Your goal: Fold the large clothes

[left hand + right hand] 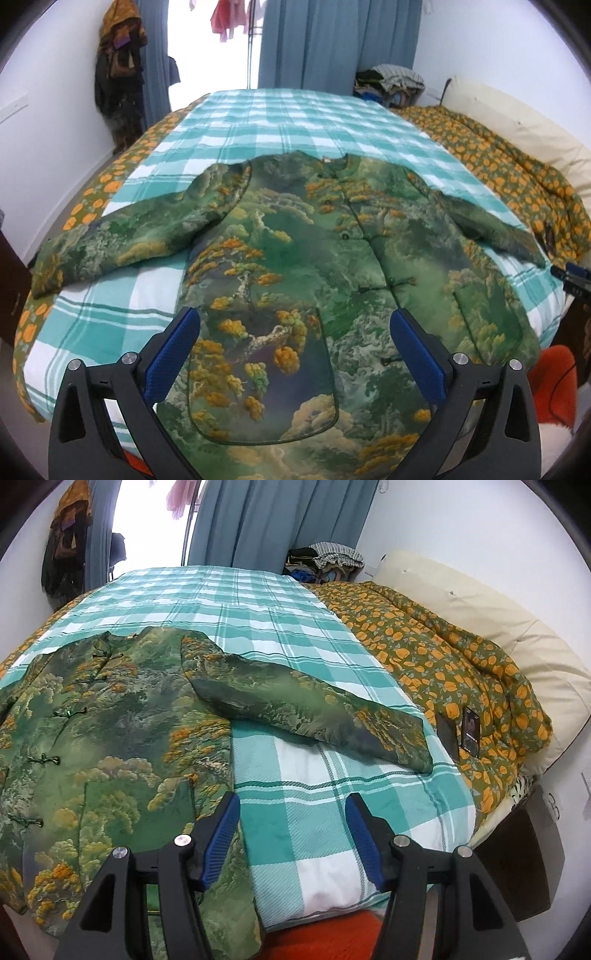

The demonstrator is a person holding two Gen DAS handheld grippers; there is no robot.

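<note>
A large green jacket (314, 266) printed with trees and orange foliage lies face up on the bed, both sleeves spread out sideways. My left gripper (295, 325) hovers open above the jacket's lower front, nothing between its blue pads. In the right wrist view the same jacket (110, 738) fills the left side, its right sleeve (314, 709) stretched across the checked cover. My right gripper (291, 812) stands open over the cover beside the jacket's hem edge, with only its left pad (221, 834) above the fabric and gripping nothing.
The bed carries a teal and white checked cover (258, 609). An orange-flowered quilt (443, 657) is bunched at the right with two phones (461, 731) on it, against a cream headboard (498, 602). Piled clothes (325, 561), curtains and hanging garments stand beyond. An orange item (554, 376) lies below the bed.
</note>
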